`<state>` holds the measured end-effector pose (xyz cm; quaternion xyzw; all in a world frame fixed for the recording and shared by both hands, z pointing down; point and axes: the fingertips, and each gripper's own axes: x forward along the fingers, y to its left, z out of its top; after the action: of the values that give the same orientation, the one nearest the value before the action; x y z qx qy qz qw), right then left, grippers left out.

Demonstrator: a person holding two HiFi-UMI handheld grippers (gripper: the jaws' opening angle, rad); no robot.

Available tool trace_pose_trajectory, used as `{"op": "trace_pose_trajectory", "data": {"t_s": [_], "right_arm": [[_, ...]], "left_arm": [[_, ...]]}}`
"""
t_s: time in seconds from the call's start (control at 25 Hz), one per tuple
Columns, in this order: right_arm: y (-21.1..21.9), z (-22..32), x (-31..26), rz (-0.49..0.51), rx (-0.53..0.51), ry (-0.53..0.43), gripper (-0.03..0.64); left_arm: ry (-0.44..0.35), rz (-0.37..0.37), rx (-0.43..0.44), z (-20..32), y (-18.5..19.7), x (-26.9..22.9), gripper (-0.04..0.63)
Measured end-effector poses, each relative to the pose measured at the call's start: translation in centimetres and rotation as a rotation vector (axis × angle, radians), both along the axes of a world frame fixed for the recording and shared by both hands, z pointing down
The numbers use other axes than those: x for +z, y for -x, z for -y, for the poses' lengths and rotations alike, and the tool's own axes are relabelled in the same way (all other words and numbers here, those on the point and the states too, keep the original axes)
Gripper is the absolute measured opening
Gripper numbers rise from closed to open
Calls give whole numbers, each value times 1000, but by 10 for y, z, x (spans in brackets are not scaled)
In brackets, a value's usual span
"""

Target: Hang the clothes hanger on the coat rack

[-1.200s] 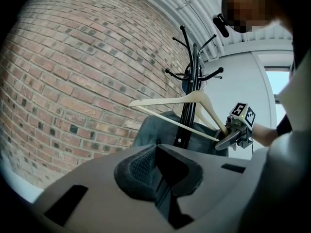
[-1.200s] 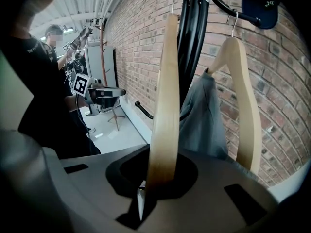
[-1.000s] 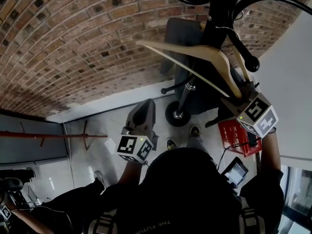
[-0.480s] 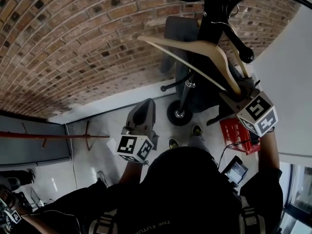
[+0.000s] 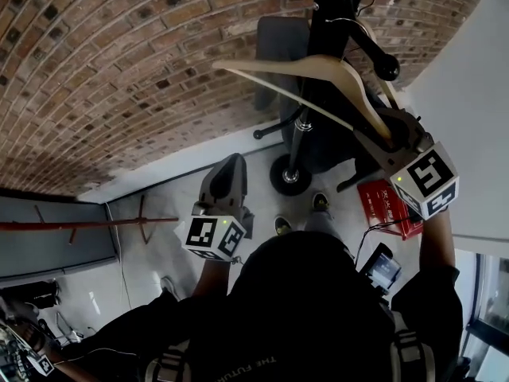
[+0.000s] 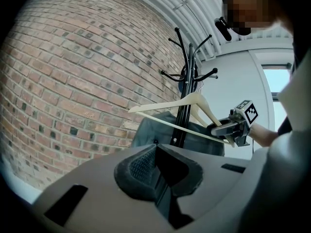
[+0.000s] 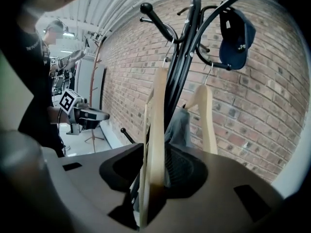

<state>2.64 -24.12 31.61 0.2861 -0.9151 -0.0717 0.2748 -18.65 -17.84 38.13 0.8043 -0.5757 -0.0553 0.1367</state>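
A pale wooden clothes hanger (image 5: 318, 66) hangs by its wire hook over a peg of the black coat rack (image 5: 322, 22). My right gripper (image 5: 390, 130) is at the hanger's lower right end. In the right gripper view the hanger's arm (image 7: 156, 130) stands between the jaws, which are opening, with a gap on each side. My left gripper (image 5: 231, 169) floats lower left, away from the rack, pointing at it, its jaws together and empty. In the left gripper view, the hanger (image 6: 194, 101), the rack (image 6: 187, 81) and the right gripper (image 6: 218, 128) appear ahead.
A second wooden hanger (image 7: 206, 115) and a blue cap (image 7: 235, 38) hang on other pegs. A grey office chair (image 5: 278, 46) stands behind the rack against the brick wall. A red crate (image 5: 382, 205) lies on the floor at the right. Another person stands far left.
The right gripper has risen a little at the hanger's end, and the hanger sits higher against the rack. The left gripper has stayed where it was.
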Motion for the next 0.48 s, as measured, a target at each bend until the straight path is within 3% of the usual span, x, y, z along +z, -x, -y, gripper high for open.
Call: {"op": "trace_pose_trajectory", "data": {"t_s": [0.24, 0.48], "right_arm": [[-6, -5, -33, 94, 31, -112, 141], [-13, -12, -49, 103, 68, -201, 141]], "left_arm": [[-15, 5, 10, 1, -6, -6, 20], [-33, 11, 35, 6, -17, -10, 20]]}}
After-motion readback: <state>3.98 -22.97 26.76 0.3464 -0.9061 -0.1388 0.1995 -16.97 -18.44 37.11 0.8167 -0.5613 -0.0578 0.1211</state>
